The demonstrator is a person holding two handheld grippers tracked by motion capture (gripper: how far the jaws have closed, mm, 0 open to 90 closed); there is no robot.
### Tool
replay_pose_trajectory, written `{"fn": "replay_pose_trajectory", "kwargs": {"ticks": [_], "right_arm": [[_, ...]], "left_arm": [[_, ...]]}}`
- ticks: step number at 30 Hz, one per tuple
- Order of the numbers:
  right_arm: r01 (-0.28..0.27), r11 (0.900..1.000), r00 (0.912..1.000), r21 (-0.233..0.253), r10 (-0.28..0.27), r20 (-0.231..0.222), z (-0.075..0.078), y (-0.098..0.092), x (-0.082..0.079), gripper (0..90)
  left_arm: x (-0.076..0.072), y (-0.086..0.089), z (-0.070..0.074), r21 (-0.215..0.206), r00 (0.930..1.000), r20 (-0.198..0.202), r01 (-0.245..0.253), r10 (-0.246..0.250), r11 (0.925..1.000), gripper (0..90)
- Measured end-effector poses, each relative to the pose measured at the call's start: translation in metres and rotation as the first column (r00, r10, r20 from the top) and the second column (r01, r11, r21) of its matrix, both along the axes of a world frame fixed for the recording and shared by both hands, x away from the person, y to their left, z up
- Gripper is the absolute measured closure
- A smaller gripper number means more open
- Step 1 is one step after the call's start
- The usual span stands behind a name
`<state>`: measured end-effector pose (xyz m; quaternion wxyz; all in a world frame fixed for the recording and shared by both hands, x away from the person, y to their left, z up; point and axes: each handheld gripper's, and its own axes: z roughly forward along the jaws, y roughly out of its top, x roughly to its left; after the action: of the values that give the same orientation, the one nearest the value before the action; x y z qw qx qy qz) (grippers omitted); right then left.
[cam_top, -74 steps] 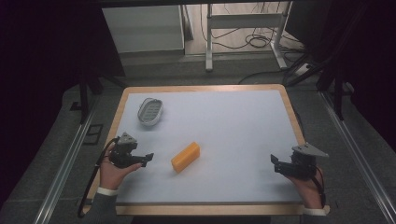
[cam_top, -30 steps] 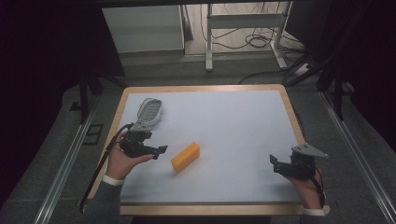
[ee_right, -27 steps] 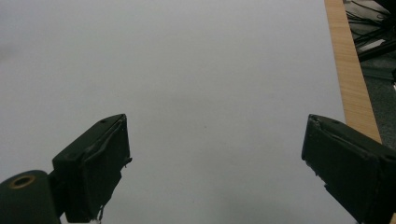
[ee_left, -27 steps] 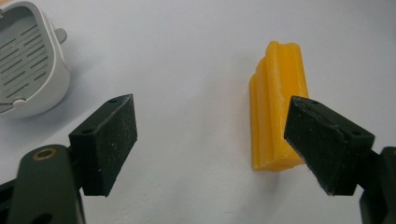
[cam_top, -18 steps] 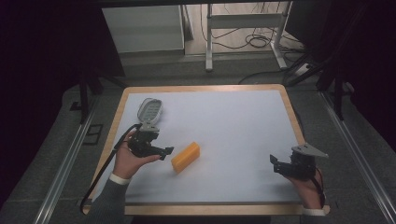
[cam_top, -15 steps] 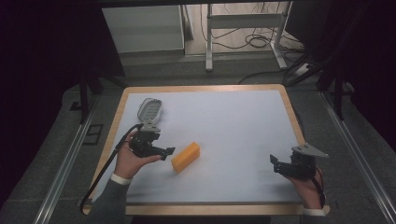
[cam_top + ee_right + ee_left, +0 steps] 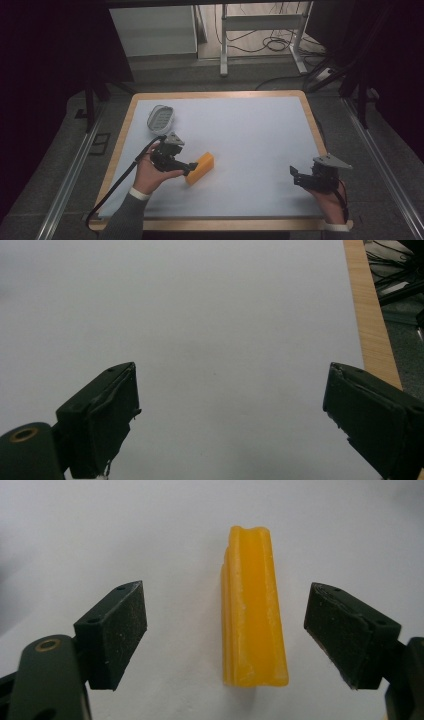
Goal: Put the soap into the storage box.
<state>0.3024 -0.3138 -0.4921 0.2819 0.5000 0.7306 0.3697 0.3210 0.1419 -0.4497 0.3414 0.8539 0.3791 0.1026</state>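
Closing in on the block at counter centre-left, with the left tongs spread wide and holding nothing. Lying flat on the white surface, at about 4 o'clock from the soap dish and well apart from it. Seen along the left tongs, the block running lengthwise straight ahead between the pads, gaps showing on both sides, neither pad touching yet.

Judging the step in hand as the grasp itself. Advising: easing forward a little more so the pads cover the block's near half rather than just its end; keeping the tongs level with the counter so both pads meet the long faces squarely; centring first, since the block is sitting slightly nearer the pad at 3 o'clock; then squeezing slowly, as the waxy-looking ridged surface may be slipping or denting under a hard pinch. Risking a spin or skid across the smooth surface if one pad lands first.

Waiting at the counter's 5 o'clock corner, the right tongs likewise gaping and empty. Looking along the right tongs, bare white surface ahead and the wooden edge at 1 o'clock.
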Motion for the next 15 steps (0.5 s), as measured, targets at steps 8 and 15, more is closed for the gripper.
{"fn": "replay_pose_trajectory", "kwargs": {"ticks": [8,15], "right_arm": [[0.005,1.0,1.0,0.0,-0.005,0.0,0.0,-0.002,0.0,7.8],[0.012,1.0,0.9999,-0.001,-0.012,-0.002,-0.001,-0.003,0.001,7.8]], "left_arm": [[0.004,-0.01,-0.004,0.009,0.9995,-0.028,0.013,-0.013,0.9999,19.1],[0.008,-0.021,-0.01,0.042,0.998,-0.058,0.029,-0.027,0.9987,19.2]]}}
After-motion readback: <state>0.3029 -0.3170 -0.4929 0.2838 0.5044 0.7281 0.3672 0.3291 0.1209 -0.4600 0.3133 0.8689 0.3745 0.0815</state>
